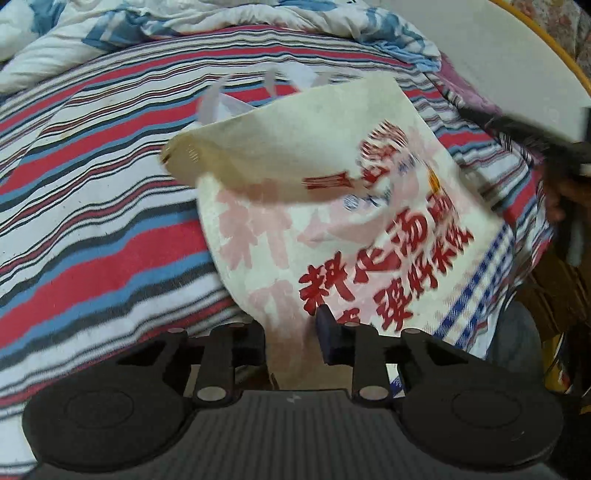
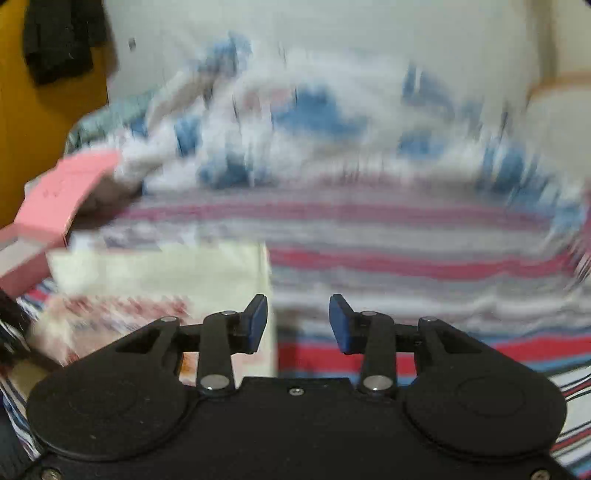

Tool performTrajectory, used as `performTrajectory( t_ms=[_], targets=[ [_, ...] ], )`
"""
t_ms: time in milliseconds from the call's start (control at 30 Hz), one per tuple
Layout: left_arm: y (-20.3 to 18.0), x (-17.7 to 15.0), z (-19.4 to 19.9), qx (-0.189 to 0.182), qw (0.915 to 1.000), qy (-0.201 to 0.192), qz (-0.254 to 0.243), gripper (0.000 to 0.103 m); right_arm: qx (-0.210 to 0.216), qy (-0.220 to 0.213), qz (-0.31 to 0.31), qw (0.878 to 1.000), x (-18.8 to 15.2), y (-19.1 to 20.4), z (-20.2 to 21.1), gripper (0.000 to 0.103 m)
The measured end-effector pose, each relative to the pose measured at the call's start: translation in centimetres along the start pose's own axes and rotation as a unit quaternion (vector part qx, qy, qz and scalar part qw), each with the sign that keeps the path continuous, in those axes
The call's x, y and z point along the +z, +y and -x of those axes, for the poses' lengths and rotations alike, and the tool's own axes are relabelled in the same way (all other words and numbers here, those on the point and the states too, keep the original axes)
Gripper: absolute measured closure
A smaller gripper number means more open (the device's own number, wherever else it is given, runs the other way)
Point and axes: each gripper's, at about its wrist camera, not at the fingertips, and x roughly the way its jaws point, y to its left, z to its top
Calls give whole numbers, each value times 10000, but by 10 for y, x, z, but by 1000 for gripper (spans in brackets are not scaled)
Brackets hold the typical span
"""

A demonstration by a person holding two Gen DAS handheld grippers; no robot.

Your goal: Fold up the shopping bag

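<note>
Left gripper (image 1: 291, 332): jaws partly apart, near corner of shopping bag (image 1: 369, 236) filling the gap; cannot tell whether the pads press on it. Left to right in left wrist view: striped bedsheet (image 1: 92, 206) in red, blue, white and black; bag lying on it, cream with red lettering and a blue check band along its right edge, upper left flap curled over and raised off the sheet, blurred; white handles (image 1: 214, 103) at far edge. Crumpled blue-and-white quilt (image 1: 110, 33) beyond. Right gripper (image 2: 298, 321): jaws apart, nothing between them, blue pads (image 2: 341, 325) clear of the cloth. Left to right in right wrist view, heavily blurred: pink box (image 2: 62, 199) at left edge; bag flat on the sheet just left of the fingers; striped sheet under and right of them.
</note>
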Motion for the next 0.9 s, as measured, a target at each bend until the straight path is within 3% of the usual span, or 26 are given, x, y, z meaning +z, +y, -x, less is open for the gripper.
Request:
performTrajectory(
  t_ms=[33,100,200,233,333,400,500,600,700,833,900],
  targets=[
    [-2,-1,0,21,10000,5,28,77,134,-121,75,9998,-2,19,13,64],
    [-7,-2,1,62,9999,14,85,77,900,-40,92,9959,-12,59,25,64],
    [-10,-5,6,-21,9999,14,162,77,1824,514,335,9813,-40,117,20,70],
    [-9,-7,8,-120,9997,31,219,77,1874,669,508,9787,-49,132,11,76],
    [-4,-13,18,-193,9996,1,210,77,1973,1083,534,9729,-67,151,-20,78],
    [0,-14,27,186,9998,-97,-12,77,2052,1342,549,9679,-80,153,-38,80],
    [6,-14,46,793,9932,-510,-681,77,2094,1347,553,9669,-83,149,-39,80],
    [5,-15,58,1279,9670,-1116,-1900,77,2220,1412,430,9638,-81,139,-47,84],
    [-1,-16,56,1501,9270,-1349,-3162,77,2308,1450,364,9615,-85,133,-43,85],
    [-9,-3,45,1322,9065,-1169,-3835,77,2297,1447,336,9618,-89,129,-33,85],
    [-18,-1,47,1193,8916,-1275,-4177,77,2302,1445,304,9619,-89,131,-32,85]
  ],
)
